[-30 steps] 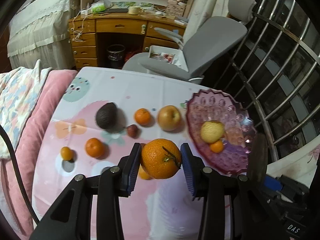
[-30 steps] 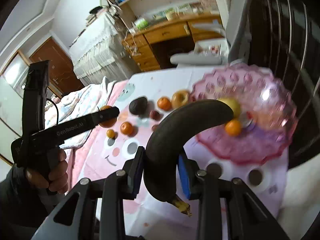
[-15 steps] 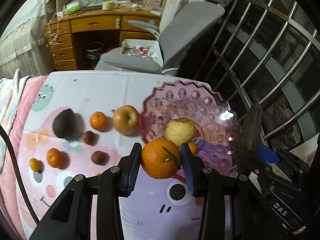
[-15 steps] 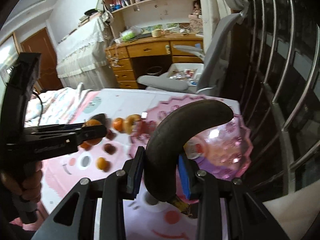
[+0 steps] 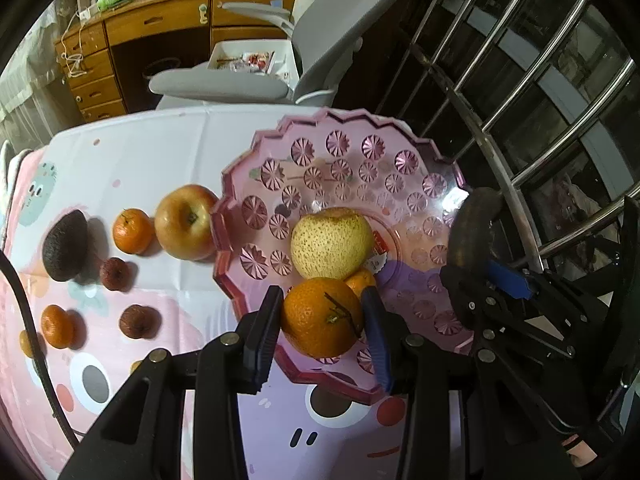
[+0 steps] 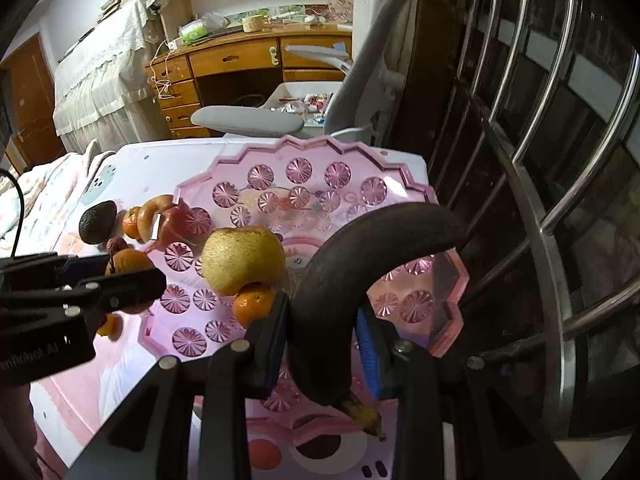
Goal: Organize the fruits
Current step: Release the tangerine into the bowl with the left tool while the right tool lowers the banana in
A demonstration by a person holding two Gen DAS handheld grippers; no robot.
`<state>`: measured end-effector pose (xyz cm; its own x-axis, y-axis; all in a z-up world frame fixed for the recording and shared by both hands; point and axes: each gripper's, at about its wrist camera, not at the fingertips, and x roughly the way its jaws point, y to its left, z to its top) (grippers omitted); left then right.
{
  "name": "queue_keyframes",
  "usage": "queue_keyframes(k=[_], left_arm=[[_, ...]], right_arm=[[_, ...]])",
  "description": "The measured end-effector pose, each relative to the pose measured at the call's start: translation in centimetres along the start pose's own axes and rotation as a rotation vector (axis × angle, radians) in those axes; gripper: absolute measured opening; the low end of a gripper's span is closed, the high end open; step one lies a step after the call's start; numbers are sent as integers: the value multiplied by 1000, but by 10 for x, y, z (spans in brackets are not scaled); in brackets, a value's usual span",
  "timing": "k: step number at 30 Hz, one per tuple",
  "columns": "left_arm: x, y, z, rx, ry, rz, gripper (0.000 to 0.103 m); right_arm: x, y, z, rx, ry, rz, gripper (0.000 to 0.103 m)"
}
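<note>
Looking along the left gripper (image 5: 322, 320), its pads are clamped on the sides of a big orange (image 5: 320, 316) above the near rim of the pink glass bowl (image 5: 344, 136), beside the pear (image 5: 331, 241); firm and round, it likely needs that across-the-middle hold. From the right wrist, the right gripper (image 6: 320, 338) pinches a blackened banana (image 6: 360, 264) near its stem end over the bowl, probably soft and easily bruised.

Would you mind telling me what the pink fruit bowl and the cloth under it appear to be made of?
The pink fruit bowl looks like clear tinted plastic or glass: glossy, see-through, with moulded starburst facets. The tablecloth looks like smooth printed vinyl or coated fabric, given its fold creases and cartoon print; I cannot tell which.
</note>
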<state>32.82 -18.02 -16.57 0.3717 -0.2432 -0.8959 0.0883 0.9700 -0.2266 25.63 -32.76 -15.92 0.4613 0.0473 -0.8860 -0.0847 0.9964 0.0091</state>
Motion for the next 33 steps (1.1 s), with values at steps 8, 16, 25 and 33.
queue_keyframes(k=[8,16,25,33], left_arm=[[17,2,-2,-9,59,13,44],[-1,12,-5,-31,29,17,63],[-34,33,-27,-70,2,35,63],[-66,66,-58,-109,3,27,64]], right_arm=[[6,-4,-2,9,-5,-23,37],[-2,-12,-3,80,6,-9,44],[-24,-6,-6,168,11,47,44],[-44,14,-17,271,41,83,44]])
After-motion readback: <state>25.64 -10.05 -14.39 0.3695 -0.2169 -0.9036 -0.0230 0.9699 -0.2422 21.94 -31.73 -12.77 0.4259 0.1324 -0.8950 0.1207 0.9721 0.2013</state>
